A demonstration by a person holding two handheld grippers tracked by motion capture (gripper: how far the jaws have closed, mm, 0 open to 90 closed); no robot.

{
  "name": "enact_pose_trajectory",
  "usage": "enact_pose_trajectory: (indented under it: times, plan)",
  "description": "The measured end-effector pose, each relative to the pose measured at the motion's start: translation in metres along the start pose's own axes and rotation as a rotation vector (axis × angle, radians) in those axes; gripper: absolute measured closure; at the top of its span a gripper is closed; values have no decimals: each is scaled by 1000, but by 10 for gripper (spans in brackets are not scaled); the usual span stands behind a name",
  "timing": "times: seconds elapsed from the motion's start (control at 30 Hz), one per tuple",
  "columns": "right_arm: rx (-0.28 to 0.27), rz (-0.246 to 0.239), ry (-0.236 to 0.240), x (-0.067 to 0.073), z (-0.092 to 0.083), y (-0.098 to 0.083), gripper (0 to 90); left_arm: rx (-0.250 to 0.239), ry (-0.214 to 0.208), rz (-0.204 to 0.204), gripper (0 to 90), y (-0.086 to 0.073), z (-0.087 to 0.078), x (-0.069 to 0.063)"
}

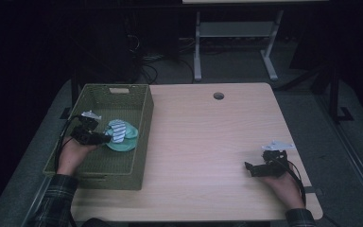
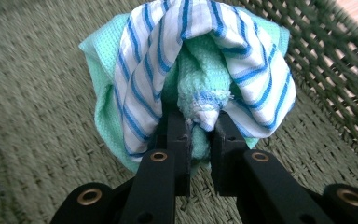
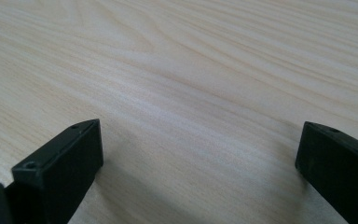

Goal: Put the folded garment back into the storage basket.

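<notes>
table (image 1: 208, 142): pale wood | basket (image 1: 144, 118): green woven, at the table's left edge | cloth bundle (image 2: 200, 70): mint and blue-striped, seemingly two cloths, inside the basket's right side | left gripper (image 2: 199, 133): clenched on the bundle | right gripper (image 3: 200, 154): released, near right, jaws wide over bare wood

No readable text, label, brand, number or sign anywhere.
</notes>
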State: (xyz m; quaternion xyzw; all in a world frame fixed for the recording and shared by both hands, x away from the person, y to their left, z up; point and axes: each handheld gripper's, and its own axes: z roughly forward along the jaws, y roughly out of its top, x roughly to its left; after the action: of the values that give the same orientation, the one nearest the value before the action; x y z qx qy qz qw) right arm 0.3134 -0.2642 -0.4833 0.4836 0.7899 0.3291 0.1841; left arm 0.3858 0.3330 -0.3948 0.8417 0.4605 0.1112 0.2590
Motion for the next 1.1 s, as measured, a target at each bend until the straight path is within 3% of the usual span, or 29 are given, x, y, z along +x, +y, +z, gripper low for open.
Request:
enact_pose_trajectory:
  times: [0.2, 0.4, 0.63, 1.0, 1.1]
  plan:
    - [-1, 3, 0, 0, 0, 0, 3, 22, -1, 4, 755, -1, 3, 1]
    - [-1, 0, 1, 0, 0, 0, 3, 0, 25, -17, 492, -1, 1, 3]
    - [-1, -1, 2, 0, 0, 0, 3, -41, 23, -28, 289, 1, -8, 0]
    - [-1, 0, 1, 0, 0, 0, 3, -111, -12, -14, 158, 22, -19, -19]
    - [-1, 1, 2, 0, 0, 0, 3, -154, -40, -6, 146, 29, -25, -26]
